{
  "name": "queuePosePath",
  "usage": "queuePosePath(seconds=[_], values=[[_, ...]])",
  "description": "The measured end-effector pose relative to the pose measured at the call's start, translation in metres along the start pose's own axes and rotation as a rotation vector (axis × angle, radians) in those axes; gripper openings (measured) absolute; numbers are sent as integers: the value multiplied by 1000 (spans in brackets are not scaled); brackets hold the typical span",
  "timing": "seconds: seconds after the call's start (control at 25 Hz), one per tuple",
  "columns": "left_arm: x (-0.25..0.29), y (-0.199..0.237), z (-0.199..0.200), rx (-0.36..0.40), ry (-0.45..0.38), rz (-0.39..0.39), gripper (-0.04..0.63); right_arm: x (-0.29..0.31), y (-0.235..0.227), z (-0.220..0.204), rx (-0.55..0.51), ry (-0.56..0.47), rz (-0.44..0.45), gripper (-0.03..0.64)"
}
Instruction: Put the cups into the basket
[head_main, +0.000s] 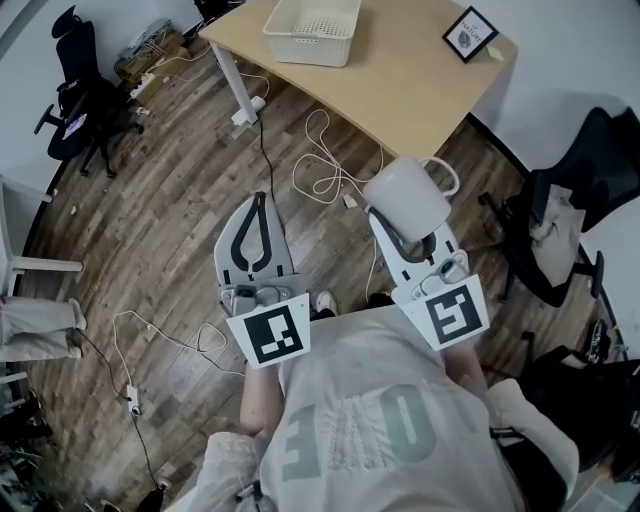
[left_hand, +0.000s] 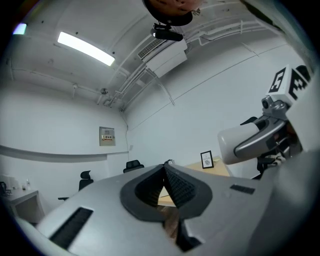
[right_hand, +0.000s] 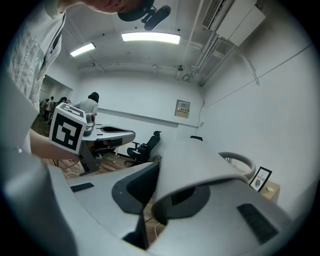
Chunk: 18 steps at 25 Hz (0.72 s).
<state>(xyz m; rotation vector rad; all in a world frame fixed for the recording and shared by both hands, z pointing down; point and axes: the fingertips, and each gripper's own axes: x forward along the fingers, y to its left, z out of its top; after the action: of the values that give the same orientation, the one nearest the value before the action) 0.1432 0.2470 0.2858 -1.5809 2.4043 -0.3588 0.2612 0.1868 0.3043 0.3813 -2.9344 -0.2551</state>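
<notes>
A white cup (head_main: 405, 197) with a loop handle is held in the air below the table's near edge, with my right gripper (head_main: 402, 222) shut on it. In the right gripper view the cup (right_hand: 192, 167) fills the space between the jaws of the right gripper (right_hand: 159, 199), its handle to the right. My left gripper (head_main: 259, 199) hangs beside it over the floor, shut with nothing in it; its jaws meet at the tips in the left gripper view (left_hand: 165, 171). The white basket (head_main: 312, 31) stands on the far part of the wooden table (head_main: 420, 85).
A small framed picture (head_main: 470, 33) stands at the table's right corner. Cables (head_main: 325, 165) trail over the wood floor under the table. Black office chairs stand at the left (head_main: 85, 95) and the right (head_main: 570, 215). A white table leg (head_main: 235, 85) is at the left.
</notes>
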Motion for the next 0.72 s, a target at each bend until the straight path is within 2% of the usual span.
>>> queuePosePath(seconds=[0.28,0.36,0.56,0.72], values=[[8,23,-19,-94,-37,-27,9,7,13,-28,-6,73,-94,38],[15,26,-24,-135,-38,-32,9,11,16,-29,5,78,-94,38],[44,20,-33,-112,-36,-64,9,34,0,-37,10,82,-65,38],[76,24,-47,-102,-42,-52,9,67,-18,-45,4,56,-66,38]])
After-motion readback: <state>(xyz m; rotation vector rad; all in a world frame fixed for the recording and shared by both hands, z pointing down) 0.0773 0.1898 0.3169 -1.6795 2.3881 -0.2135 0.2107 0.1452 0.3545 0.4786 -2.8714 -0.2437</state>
